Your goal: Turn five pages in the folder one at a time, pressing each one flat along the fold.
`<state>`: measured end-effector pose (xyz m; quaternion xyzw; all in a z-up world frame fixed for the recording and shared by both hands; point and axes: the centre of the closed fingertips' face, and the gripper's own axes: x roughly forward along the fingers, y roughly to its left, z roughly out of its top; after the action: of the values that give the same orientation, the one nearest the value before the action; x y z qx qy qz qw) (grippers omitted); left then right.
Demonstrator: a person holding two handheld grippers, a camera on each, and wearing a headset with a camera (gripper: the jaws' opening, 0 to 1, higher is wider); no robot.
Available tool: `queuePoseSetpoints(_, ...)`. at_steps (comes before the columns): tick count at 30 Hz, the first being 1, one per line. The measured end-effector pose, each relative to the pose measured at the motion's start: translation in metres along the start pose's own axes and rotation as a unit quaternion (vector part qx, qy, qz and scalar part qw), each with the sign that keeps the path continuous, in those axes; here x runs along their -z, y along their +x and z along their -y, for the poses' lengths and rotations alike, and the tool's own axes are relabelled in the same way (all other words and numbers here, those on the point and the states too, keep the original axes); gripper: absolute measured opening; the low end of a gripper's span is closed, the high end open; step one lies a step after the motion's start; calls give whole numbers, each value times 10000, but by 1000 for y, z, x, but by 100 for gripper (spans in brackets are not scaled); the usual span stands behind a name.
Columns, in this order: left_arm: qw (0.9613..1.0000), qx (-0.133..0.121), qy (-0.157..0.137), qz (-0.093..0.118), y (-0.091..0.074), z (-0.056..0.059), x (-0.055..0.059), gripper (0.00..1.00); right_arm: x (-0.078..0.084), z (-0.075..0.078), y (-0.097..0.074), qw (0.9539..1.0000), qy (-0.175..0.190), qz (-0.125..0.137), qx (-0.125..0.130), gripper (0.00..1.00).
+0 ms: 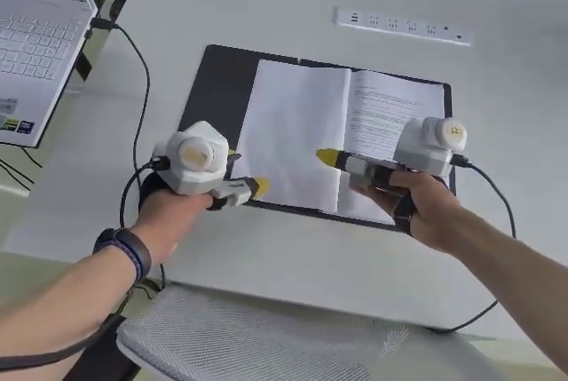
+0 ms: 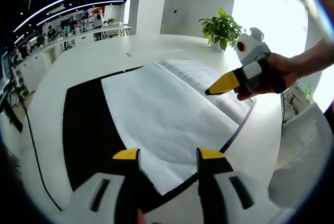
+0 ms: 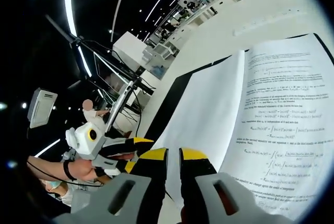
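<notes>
Claw status at the near edge of the folder (image 1: 217, 88): the left claw (image 1: 256, 188) hovered just off the folder's near left corner, jaws parted with nothing between them. The right claw (image 1: 327, 158) sat over the near end of the folder's fold, jaws drawn together on nothing visible. Whether its tip touched paper could not be told.

The folder lay open and flat on the white worktop (image 1: 266, 8). It held loose-looking sheets. A blank page (image 1: 293, 132) lay left of the fold, with bare black cover showing beyond its left edge. A printed page (image 1: 390, 115) lay right of the fold.

Handling judgement: the sheets were probably thin, light and limp, likely to crease under a hard pinch and to slide over one another. The best hold appeared to be the free outer edge or near corner of the printed page, taken lightly so that one sheet lifts alone. The cover looked stiff enough to stay put.

Beyond the folder's far edge lay a power strip (image 1: 401, 27). A laptop (image 1: 35, 43) stood off the folder's far left.
</notes>
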<state>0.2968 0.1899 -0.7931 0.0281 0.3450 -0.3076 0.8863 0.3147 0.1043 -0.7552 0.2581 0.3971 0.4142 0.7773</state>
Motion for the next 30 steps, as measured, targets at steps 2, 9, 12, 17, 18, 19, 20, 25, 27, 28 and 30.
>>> queuePoseSetpoints(2,10000,-3,-14,-78,3,0,5,40,-1,2,-1,10000,14,-2,4,6)
queuePoseSetpoints(9,9991,-108,318,-247,3,1,14,38,-8,7,0,10000,6,32,-20,6)
queuePoseSetpoints(12,9990,-114,340,-258,3,0,14,37,-9,8,1,10000,-1,20,-22,6)
queuePoseSetpoints(17,9990,-124,359,-255,2,-2,14,36,-16,13,2,10000,-20,16,-10,6)
queuePoseSetpoints(18,9990,-127,359,-249,2,-2,14,36,-18,14,2,10000,-34,13,-4,6)
queuePoseSetpoints(19,9990,-128,342,-244,2,-2,14,36,-21,16,2,10000,-62,10,15,6)
queuePoseSetpoints(20,9991,-131,320,-237,2,-2,14,36,-23,17,2,10000,-73,12,19,6)
queuePoseSetpoints(25,9992,-120,318,-226,3,-1,14,38,-36,29,5,9997,-235,-65,85,5)
queuePoseSetpoints(27,9991,-122,323,-234,3,-2,14,37,-41,33,6,9995,-284,-72,105,5)
queuePoseSetpoints(28,9992,-118,316,-234,3,-2,14,37,-43,35,6,9995,-277,-66,115,5)
queuePoseSetpoints(30,9992,-130,291,-223,3,-3,14,36,-48,40,7,9997,-178,30,147,4)
